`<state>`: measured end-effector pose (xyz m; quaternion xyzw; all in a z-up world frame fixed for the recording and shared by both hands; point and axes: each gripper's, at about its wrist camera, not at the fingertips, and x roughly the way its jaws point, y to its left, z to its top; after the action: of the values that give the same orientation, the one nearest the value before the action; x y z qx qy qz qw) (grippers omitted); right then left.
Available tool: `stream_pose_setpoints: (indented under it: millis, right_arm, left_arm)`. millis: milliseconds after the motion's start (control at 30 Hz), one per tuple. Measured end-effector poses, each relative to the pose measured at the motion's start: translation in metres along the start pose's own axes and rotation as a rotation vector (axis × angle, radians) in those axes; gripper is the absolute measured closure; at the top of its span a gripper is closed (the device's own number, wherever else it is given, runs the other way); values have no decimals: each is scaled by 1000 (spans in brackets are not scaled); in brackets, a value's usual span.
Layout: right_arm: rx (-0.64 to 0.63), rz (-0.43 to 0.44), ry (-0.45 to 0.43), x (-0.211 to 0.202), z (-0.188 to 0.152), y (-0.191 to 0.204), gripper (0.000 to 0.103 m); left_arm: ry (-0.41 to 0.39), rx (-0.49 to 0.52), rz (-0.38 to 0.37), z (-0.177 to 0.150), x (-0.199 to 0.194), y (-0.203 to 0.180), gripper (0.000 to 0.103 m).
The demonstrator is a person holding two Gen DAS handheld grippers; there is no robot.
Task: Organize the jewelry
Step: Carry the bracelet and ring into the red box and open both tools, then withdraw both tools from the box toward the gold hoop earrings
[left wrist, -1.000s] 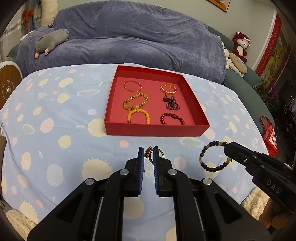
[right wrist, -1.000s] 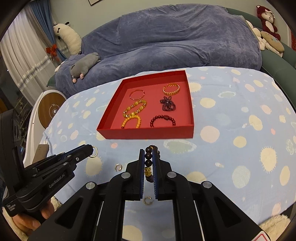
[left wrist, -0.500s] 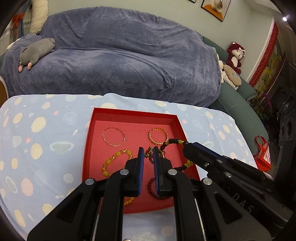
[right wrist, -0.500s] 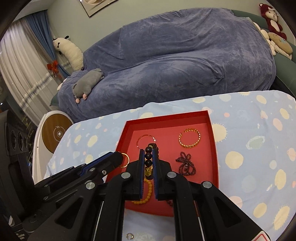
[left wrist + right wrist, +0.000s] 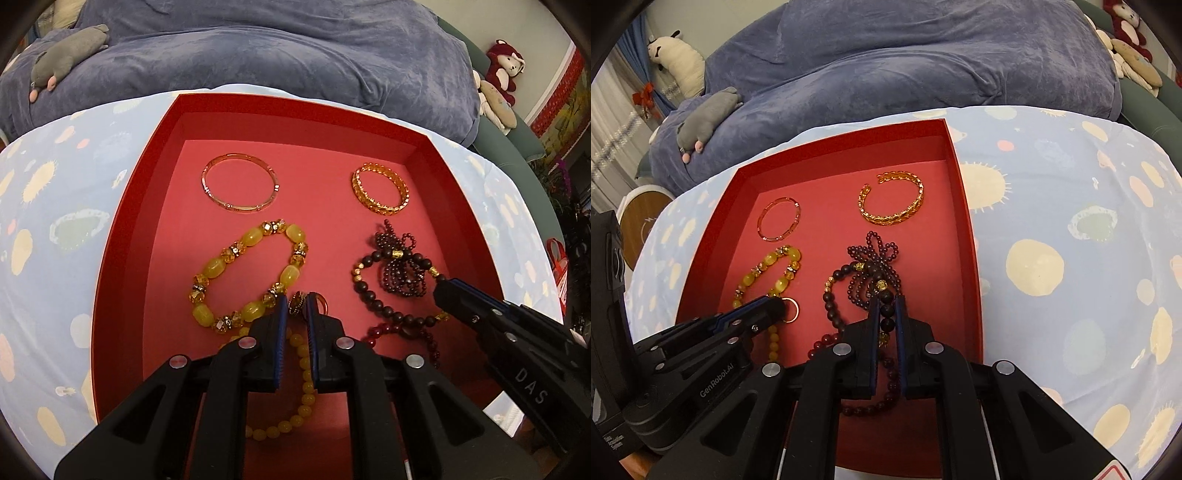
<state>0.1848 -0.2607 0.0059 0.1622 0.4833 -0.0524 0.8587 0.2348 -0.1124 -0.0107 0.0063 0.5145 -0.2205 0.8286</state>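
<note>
A red tray (image 5: pixel 122 236) (image 5: pixel 964 206) lies on the spotted blue cloth and holds several bracelets. My left gripper (image 5: pixel 297 304) is shut on a small gold ring (image 5: pixel 792 309), held low over the tray between the yellow bead bracelet (image 5: pixel 247 273) and the dark pieces. My right gripper (image 5: pixel 886 306) is shut on a dark wooden bead bracelet (image 5: pixel 373 291) (image 5: pixel 831 295), which hangs over the small garnet bead bundle (image 5: pixel 400 266). A thin rose-gold bangle (image 5: pixel 240 186) and a gold chain cuff (image 5: pixel 380 192) lie at the tray's far end.
A small-bead yellow bracelet (image 5: pixel 304 384) and a dark red bead bracelet (image 5: pixel 882 391) lie at the tray's near end under the grippers. A blue-covered sofa (image 5: pixel 258 48) with a grey plush toy (image 5: pixel 66 48) stands behind the table. Stuffed toys (image 5: pixel 498 74) sit at the right.
Both grippers have moved forward and down from the near table edge to low over the tray, each still holding its piece. The tray now fills both views.
</note>
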Motion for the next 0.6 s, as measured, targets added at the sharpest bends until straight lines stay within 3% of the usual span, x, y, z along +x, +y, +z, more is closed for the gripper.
stream_pose_setpoints:
  millis: [100, 133, 233, 600]
  right_arm:
    - [0, -17, -23, -5, -1, 0, 89]
    - [4, -15, -31, -8, -1, -1, 87]
    - [10, -5, -77, -24, -4, 1, 75]
    - [-1, 48, -105, -83, -48, 13, 75]
  left_arm:
    - [-12, 1, 8, 0, -3, -1, 80]
    - [-27, 2, 20, -1, -6, -1, 70]
    - [-67, 6, 36, -3, -19, -3, 58]
    - [-115, -8, 50, -48, -81, 2, 56]
